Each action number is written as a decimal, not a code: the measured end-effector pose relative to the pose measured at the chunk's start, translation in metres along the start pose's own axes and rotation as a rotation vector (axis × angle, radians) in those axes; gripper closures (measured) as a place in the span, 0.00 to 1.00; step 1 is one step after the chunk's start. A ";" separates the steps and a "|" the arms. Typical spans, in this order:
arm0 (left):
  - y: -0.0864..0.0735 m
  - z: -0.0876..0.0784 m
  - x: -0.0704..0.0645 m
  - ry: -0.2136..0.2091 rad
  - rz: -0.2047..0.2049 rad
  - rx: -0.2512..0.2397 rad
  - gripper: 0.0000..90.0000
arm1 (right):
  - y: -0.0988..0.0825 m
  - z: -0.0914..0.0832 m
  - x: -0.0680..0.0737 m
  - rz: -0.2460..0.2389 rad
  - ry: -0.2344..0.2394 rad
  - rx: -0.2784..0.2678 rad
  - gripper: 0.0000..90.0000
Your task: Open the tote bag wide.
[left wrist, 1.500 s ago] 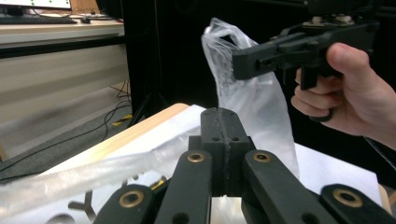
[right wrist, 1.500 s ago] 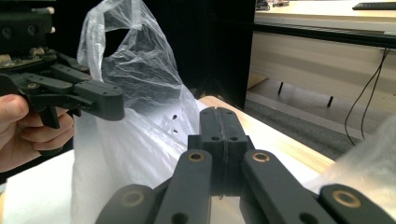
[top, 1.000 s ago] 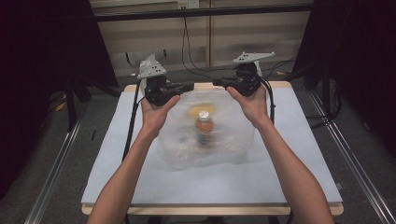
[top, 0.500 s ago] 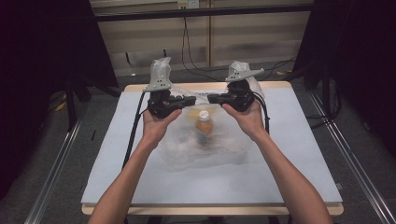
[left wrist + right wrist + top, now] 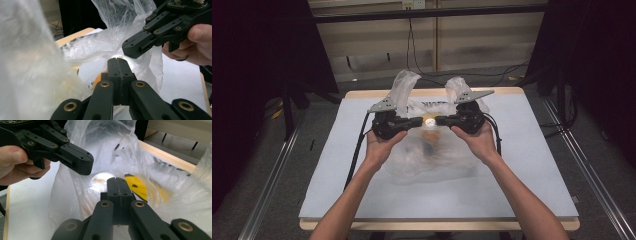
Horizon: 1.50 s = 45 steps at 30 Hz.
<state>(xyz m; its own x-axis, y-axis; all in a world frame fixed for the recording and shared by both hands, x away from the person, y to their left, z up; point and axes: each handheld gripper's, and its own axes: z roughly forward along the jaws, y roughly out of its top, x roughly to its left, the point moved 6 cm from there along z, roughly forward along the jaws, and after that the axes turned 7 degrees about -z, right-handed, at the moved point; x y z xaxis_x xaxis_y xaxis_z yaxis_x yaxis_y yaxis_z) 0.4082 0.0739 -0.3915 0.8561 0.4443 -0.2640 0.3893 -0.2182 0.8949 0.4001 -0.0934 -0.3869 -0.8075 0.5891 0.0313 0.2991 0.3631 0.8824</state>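
Over the plastic bag [image 5: 432, 155], left gripper [image 5: 416, 121] and right gripper [image 5: 441, 120] sit lower than 1 second earlier, jaws pressed together, empty.

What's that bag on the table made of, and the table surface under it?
The bag looks like thin clear plastic film: see-through, crinkled, glossy where light catches it, with an orange item showing through. The table top appears to be a matte pale sheet, possibly laminate or a mat, over a light wood board that shows at its edges.

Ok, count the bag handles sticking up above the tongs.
2. One handle loop rises behind the left tongs, the other handle loop behind the right tongs. The plastic bag lies beneath.
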 end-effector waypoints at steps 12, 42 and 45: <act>-0.030 0.007 0.004 -0.011 -0.020 0.043 1.00 | -0.030 0.004 0.009 0.004 0.026 0.027 1.00; -0.100 0.029 0.037 0.056 -0.062 0.255 1.00 | -0.109 0.023 -0.011 0.082 0.024 0.155 1.00; -0.107 0.030 0.042 0.073 -0.068 0.279 1.00 | -0.120 0.025 -0.012 0.082 0.025 0.199 1.00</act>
<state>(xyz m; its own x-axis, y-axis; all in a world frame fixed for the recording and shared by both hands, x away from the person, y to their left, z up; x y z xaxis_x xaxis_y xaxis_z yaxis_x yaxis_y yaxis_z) 0.4127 0.0905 -0.5094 0.8023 0.5249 -0.2843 0.5318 -0.4122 0.7398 0.3865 -0.1263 -0.5051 -0.7876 0.6058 0.1130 0.4570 0.4512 0.7665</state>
